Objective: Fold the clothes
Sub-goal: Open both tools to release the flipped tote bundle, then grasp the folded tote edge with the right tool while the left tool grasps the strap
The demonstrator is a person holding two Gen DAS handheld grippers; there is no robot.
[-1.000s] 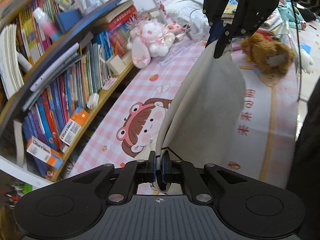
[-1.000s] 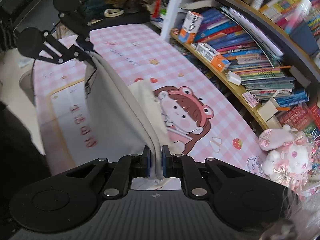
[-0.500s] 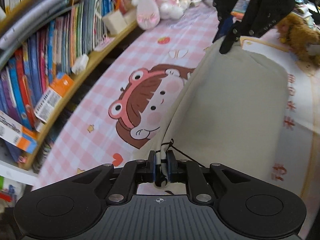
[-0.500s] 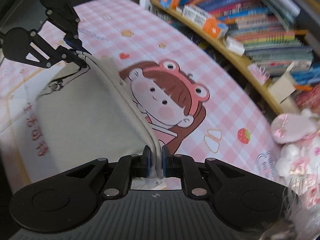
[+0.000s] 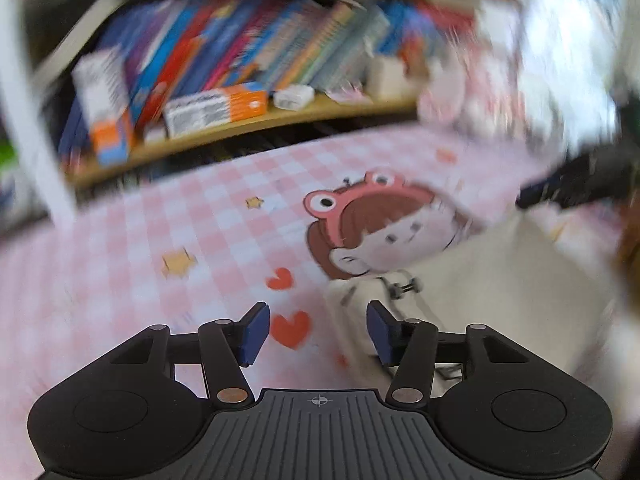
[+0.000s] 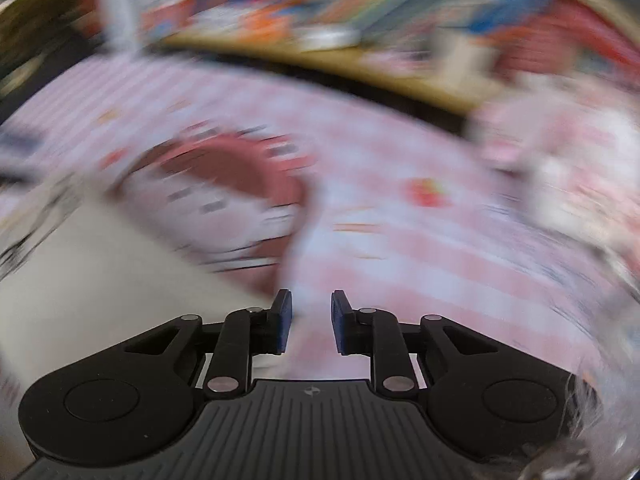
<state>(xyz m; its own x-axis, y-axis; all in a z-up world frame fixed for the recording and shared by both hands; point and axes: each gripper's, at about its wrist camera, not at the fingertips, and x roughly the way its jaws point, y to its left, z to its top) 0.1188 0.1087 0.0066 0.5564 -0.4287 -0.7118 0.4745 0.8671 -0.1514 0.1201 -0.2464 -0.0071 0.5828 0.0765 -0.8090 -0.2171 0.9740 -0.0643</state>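
The cream garment (image 5: 500, 292) lies on the pink checked tablecloth (image 5: 180, 240), its corner and a black cord (image 5: 404, 288) just ahead of my left gripper (image 5: 317, 312). That gripper's jaws are opening; the cloth edge lies beneath the right finger and neither pad presses on it. In the right wrist view, which is heavily blurred, the cream garment (image 6: 100, 280) spreads to the left of my right gripper (image 6: 311, 304). Its jaws are opening too, with only tablecloth showing between them. The right gripper (image 5: 580, 188) also shows as a dark blur at the far edge of the garment.
A frog-hat girl cartoon (image 5: 372, 232) is printed on the cloth beside the garment. A bookshelf (image 5: 240, 120) packed with books and boxes runs along the table's far side. A pink and white plush toy (image 6: 560, 160) sits at the right.
Both grippers dropped toward the table and rolled level, then let go of the garment's edge. The garment, held up between them before, now lies on the tablecloth.
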